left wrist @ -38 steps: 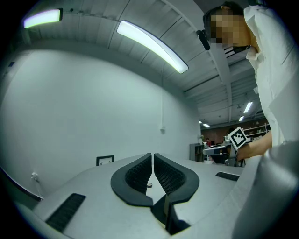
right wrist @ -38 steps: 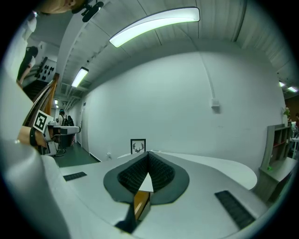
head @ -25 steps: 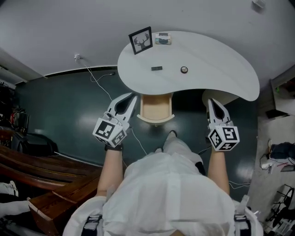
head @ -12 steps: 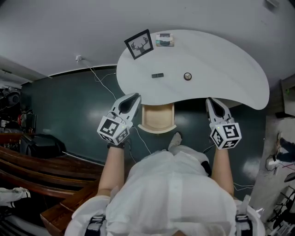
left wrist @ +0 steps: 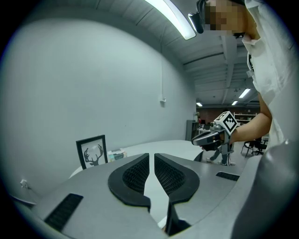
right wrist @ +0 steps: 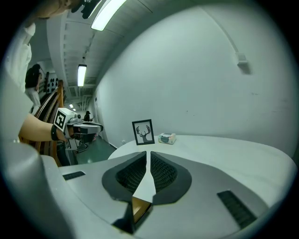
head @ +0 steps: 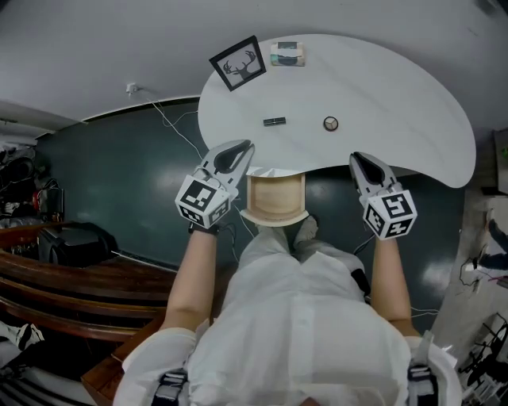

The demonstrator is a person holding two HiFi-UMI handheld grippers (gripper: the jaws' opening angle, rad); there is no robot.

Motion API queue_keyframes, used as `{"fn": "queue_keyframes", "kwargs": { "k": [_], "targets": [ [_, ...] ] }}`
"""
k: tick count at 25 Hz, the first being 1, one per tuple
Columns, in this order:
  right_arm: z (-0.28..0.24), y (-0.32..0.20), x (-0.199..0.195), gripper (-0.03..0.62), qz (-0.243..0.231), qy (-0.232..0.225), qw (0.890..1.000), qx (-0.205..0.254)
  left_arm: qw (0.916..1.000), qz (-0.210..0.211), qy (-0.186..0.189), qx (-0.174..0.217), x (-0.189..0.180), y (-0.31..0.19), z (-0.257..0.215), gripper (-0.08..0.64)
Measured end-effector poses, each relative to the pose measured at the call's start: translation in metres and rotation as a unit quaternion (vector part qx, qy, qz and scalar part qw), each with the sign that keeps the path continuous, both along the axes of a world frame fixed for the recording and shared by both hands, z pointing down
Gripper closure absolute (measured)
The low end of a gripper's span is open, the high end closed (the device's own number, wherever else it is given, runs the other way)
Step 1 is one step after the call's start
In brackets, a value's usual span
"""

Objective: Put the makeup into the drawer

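Head view, seen from above: soft, even indoor light with no hard shadows. The white table (head: pixel 397 95) is the brightest area, almost washed out. The dark floor (head: pixel 111 182) and the left edge of the frame are dim. The drawer (head: pixel 274 198) lies partly in the table's shade. Straight lines bow strongly towards the edges. Both gripper views are round fisheye pictures with black corners. A ceiling strip light (left wrist: pixel 180 21) glares at upper centre of the left one, a second strip light (right wrist: pixel 106 13) at upper left of the right one. The nearest foreground looks soft.
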State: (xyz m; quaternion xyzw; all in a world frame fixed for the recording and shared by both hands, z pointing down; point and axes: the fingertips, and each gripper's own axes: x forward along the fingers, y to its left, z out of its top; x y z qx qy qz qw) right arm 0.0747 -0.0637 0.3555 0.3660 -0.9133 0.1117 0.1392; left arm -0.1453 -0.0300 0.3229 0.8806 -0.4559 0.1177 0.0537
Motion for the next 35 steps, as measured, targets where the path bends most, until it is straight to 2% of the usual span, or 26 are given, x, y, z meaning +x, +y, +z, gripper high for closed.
{"fn": "queue_keyframes", "kwargs": {
  "k": [10,21,28,35],
  "targets": [
    [0.024,-0.023,-0.029,0.581,0.024,0.016,0.999,-0.028,0.9977,0.038,-0.017,-0.053,-0.014,-0.060,0.052,0.526],
    [0.052,-0.031,-0.041,0.581,0.048,0.010,0.997,-0.054,0.9860,0.092,-0.063,-0.124,-0.002,-0.107,0.120,0.469],
    [0.067,-0.031,-0.041,0.581,0.056,0.012,0.996,-0.070,0.9696,0.139,-0.137,-0.148,0.002,-0.132,0.161,0.439],
    [0.072,-0.029,-0.037,0.581,0.064,0.013,0.995,-0.078,0.9392,0.192,-0.222,-0.179,0.010,-0.143,0.195,0.429]
  ]
}}
